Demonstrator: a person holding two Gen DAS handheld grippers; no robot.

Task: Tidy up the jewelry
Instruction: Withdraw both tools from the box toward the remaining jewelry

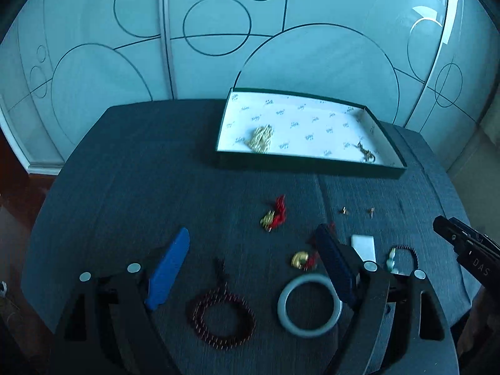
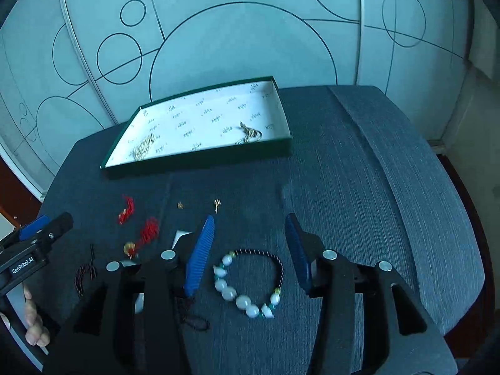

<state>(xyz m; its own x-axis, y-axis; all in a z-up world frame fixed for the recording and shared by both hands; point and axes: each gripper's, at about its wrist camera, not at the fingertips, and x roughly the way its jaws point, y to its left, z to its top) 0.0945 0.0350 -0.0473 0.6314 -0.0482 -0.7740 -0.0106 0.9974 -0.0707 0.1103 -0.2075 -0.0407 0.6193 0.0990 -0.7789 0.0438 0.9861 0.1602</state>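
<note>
A green tray (image 1: 307, 163) with white patterned lining stands at the table's far side; it holds a gold chain pile (image 1: 261, 139) and a dark gold piece (image 1: 366, 153). It shows in the right wrist view too (image 2: 200, 161). My left gripper (image 1: 250, 262) is open and empty above a pale jade bangle (image 1: 307, 304) and a dark red bead strand (image 1: 222, 315). My right gripper (image 2: 250, 250) is open and empty above a bracelet of white and dark beads (image 2: 250, 284). Two red-tassel gold charms (image 1: 275, 215) (image 1: 301, 259) and two small earrings (image 1: 343, 210) (image 1: 372, 211) lie loose.
A small white card (image 1: 364, 247) lies near the earrings. The dark grey table (image 2: 359, 187) ends at a curved edge to the right. Frosted glass panels with circle patterns (image 1: 218, 31) stand behind. The right gripper (image 1: 462, 247) shows at the left view's right edge.
</note>
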